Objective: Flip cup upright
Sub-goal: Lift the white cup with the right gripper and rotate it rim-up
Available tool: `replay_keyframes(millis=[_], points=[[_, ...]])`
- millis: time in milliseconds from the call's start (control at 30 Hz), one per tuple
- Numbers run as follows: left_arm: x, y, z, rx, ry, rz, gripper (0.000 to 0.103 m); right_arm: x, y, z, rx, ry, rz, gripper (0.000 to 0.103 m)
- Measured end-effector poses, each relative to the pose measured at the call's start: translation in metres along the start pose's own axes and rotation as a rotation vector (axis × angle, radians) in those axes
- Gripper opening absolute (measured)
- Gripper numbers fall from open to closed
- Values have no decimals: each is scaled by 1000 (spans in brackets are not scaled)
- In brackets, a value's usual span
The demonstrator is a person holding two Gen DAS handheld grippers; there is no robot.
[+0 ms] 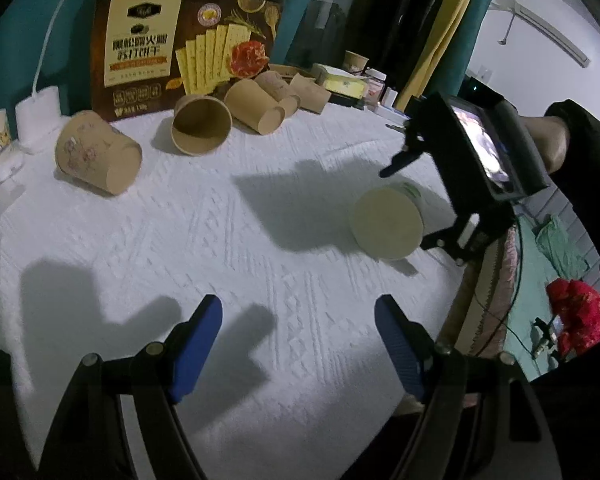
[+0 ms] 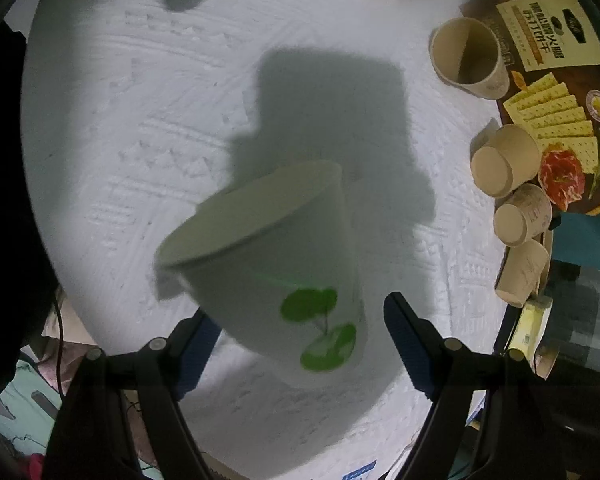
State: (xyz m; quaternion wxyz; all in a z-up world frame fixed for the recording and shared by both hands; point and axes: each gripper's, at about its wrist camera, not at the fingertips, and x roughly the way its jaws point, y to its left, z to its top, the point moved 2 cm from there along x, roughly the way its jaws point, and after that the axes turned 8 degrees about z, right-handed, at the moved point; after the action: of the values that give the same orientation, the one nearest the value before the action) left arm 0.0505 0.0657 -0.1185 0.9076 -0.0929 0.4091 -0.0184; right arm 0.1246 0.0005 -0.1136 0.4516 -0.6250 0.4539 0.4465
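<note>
A white cup with green leaves [image 2: 284,272] is seen lying tipped over on the white textured cloth [image 2: 140,120], between the widely parted fingers of the right gripper [image 2: 300,344], untouched; the left gripper [image 1: 298,344] is held wide open, empty, well apart; brown cups [image 1: 100,156] lie near a cracker box [image 1: 180,40].
</note>
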Motion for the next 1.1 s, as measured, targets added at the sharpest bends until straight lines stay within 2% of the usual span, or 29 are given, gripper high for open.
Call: replay_keyframes(millis=[100, 200, 433, 567, 767, 867, 933, 1100], points=[[1, -1, -4, 1, 4, -10, 79, -1, -4, 3, -1, -16, -8, 79], [2, 0, -5, -9, 4, -21, 79, -2, -6, 5, 8, -11, -5, 59], [6, -2, -9, -16, 18, -45, 79, -2, -11, 5, 96, -40, -18, 59], [3, -4, -8, -28, 5, -52, 79, -9, -23, -4, 231, -106, -41, 59], [4, -7, -3, -46, 3, -53, 79, -24, -57, -35, 611, -268, -16, 59], [5, -11, 0, -43, 2, -65, 79, -33, -67, -59, 820, -403, -18, 59], [8, -15, 2, -34, 7, -75, 79, -38, -69, -80, 973, -539, 4, 59], [12, -24, 4, 2, 22, -67, 79, -37, -59, -110, 1204, -748, -12, 59]])
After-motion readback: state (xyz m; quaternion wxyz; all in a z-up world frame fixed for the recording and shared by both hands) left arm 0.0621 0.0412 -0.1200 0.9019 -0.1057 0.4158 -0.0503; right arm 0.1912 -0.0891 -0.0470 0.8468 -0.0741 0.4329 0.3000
